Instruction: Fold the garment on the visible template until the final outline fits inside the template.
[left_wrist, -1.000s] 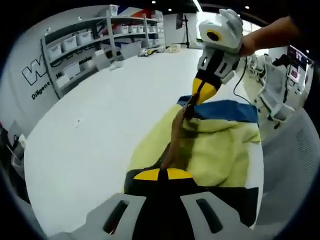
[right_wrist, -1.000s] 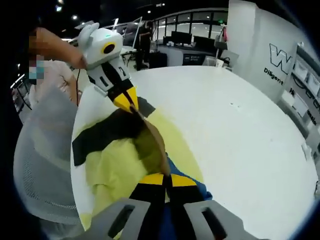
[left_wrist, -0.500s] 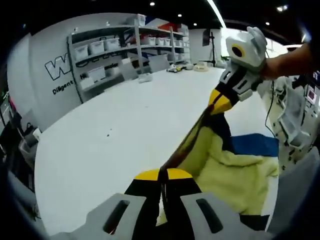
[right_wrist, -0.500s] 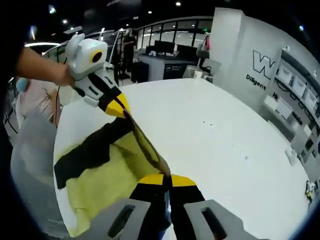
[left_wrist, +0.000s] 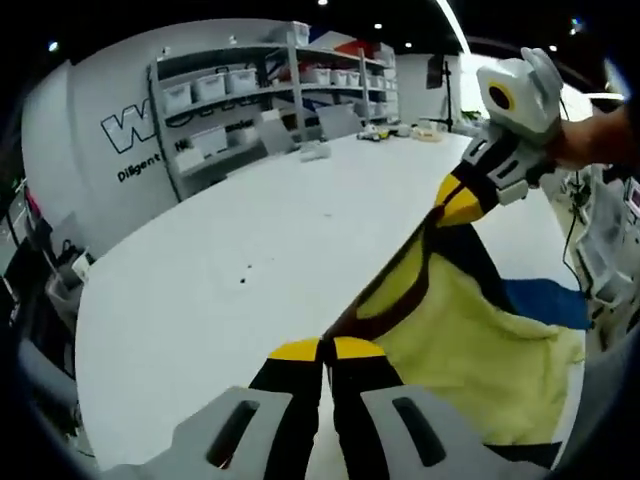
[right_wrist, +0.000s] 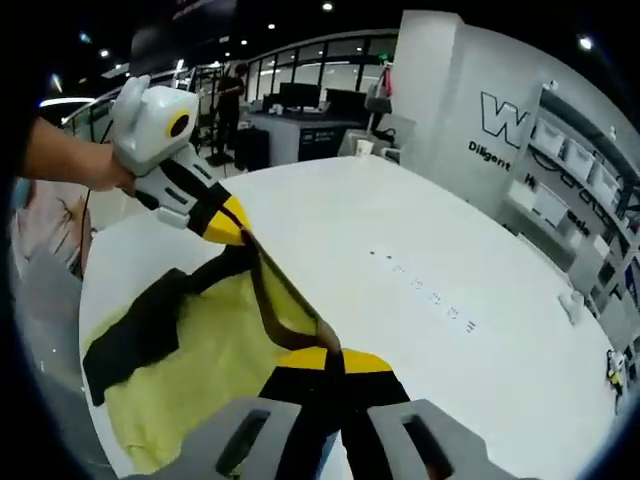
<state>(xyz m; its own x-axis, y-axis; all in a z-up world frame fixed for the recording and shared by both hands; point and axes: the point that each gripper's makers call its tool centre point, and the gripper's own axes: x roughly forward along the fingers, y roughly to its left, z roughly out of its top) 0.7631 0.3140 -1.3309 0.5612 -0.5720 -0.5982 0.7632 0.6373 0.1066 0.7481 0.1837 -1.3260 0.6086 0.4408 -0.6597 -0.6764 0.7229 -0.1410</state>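
Note:
A yellow garment (left_wrist: 470, 345) with a brown hem hangs between my two grippers above the white table (left_wrist: 250, 250). My left gripper (left_wrist: 322, 350) is shut on one end of the brown hem. The right gripper (left_wrist: 455, 205) enters from the upper right, shut on the other end. In the right gripper view the garment (right_wrist: 190, 370) sags below a taut brown edge, my right gripper (right_wrist: 330, 358) is shut on it, and the left gripper (right_wrist: 235, 222) pinches the far end. Black (right_wrist: 140, 320) and blue (left_wrist: 545, 300) template patches lie under the cloth.
Shelves with white bins (left_wrist: 240, 95) stand along the far wall. Small items (left_wrist: 315, 152) sit at the table's far edge. A person's hand (right_wrist: 70, 165) holds the left gripper. Desks with monitors (right_wrist: 320, 105) stand beyond the table. Small marks (right_wrist: 430, 290) dot the wide bare tabletop.
Both grippers have lifted the hem higher and pulled it straighter, towards the table's open side. More of the yellow cloth has risen off the table.

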